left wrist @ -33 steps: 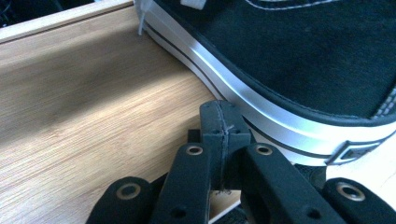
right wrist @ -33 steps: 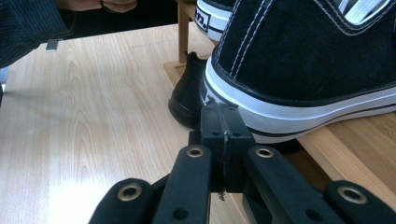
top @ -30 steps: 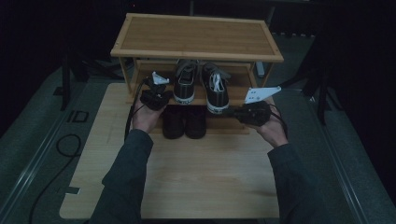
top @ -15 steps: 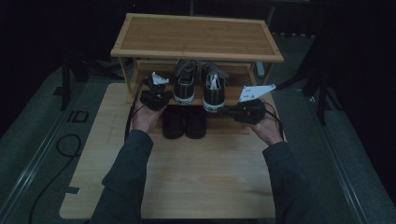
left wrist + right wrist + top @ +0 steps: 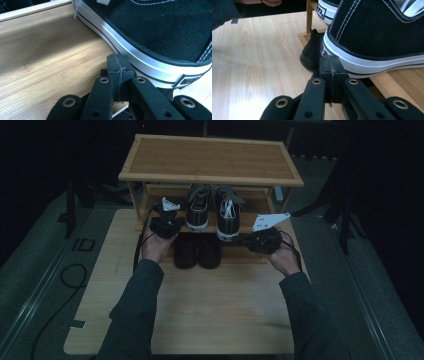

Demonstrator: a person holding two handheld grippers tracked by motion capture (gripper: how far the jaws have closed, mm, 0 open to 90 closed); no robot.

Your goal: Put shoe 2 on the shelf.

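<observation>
Dim and underexposed from above, with surroundings sunk into near black and only the bamboo shoe rack (image 5: pixel 210 160) and pale table (image 5: pixel 220 310) catching soft, even light; slightly soft and grainy throughout, no glare. Far brighter through the 2 gripper views, with a broad shadow band falling across the shelf board (image 5: pixel 50 50) beside the left sneaker (image 5: pixel 160 32), and a washed-out bright patch low on the tabletop (image 5: pixel 249 105). Close-range softness on the black jaws at the bottom edge, and mild wide-angle stretch toward the corners around the right sneaker (image 5: pixel 382 32).
</observation>
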